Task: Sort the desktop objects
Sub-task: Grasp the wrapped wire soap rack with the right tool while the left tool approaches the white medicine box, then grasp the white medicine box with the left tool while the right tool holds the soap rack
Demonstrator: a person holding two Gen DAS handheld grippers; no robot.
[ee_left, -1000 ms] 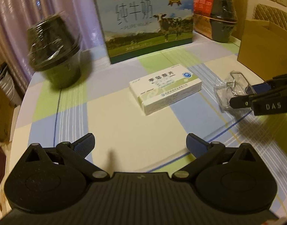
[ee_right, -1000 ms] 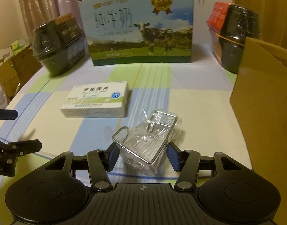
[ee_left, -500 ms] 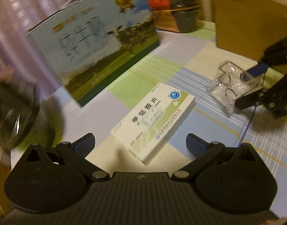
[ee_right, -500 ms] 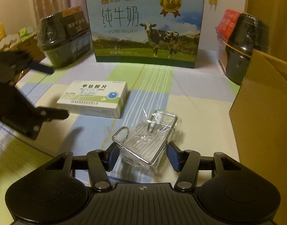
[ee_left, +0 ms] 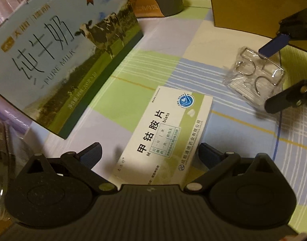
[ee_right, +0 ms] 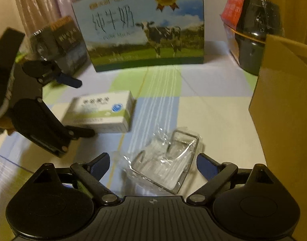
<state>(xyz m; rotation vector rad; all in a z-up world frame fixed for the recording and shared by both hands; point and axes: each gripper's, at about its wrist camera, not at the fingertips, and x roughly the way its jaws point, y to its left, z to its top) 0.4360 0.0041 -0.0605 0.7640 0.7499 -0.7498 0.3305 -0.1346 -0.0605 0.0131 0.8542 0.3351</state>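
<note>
Medicine box (ee_left: 165, 132), milk carton (ee_left: 59, 60) behind

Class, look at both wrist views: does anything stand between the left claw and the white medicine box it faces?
Nothing visible does. The left claw is open, with the medicine box lying flat on the tablecloth directly between its fingers.

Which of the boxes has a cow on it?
The big blue and green cardboard milk carton standing upright at the back. The small white and green medicine box lying flat shows only writing; the brown cardboard box looks plain.

We see a glossy cardboard medicine box (ee_left: 165, 134), a shiny wire rack (ee_right: 169, 168) in crinkled clear plastic, on a smooth checked tablecloth (ee_right: 213, 116).
</note>
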